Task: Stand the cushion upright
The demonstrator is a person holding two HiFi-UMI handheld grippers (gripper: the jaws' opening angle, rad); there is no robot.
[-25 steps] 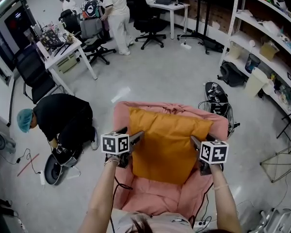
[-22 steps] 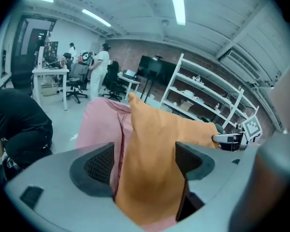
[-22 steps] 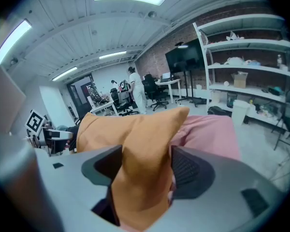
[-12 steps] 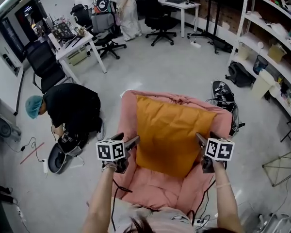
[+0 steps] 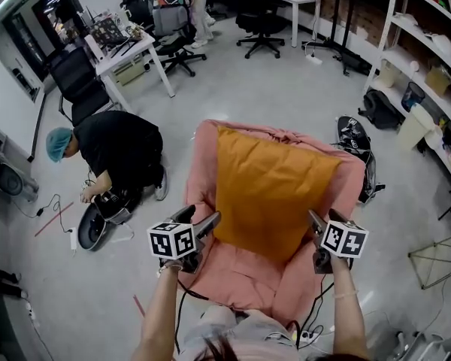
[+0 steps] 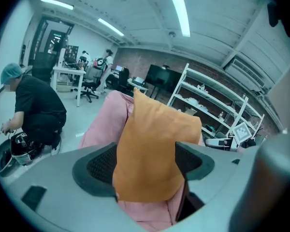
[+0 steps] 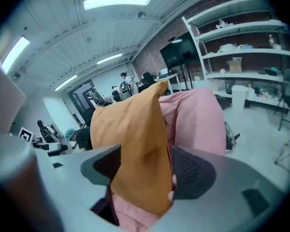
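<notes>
An orange cushion (image 5: 274,190) stands upright against the back of a pink armchair (image 5: 237,277). My left gripper (image 5: 198,217) is by the cushion's lower left corner, and my right gripper (image 5: 325,218) is by its lower right edge. Both have drawn back from it. In the left gripper view the cushion (image 6: 154,144) shows between the wide jaws of the left gripper (image 6: 146,163), and the pads do not press on it. The right gripper view is alike: the cushion (image 7: 130,144) is framed by the spread jaws of the right gripper (image 7: 145,170).
A person in black with a teal cap (image 5: 109,153) crouches on the floor left of the chair beside a round black device (image 5: 94,228). A black bag (image 5: 357,138) lies right of the chair. Shelves (image 5: 428,59) line the right wall. Desks and office chairs (image 5: 124,51) stand beyond.
Both grippers have pulled back toward me, away from the cushion's sides. The cushion has stayed leaning on the chair back. The view has shifted back too.
</notes>
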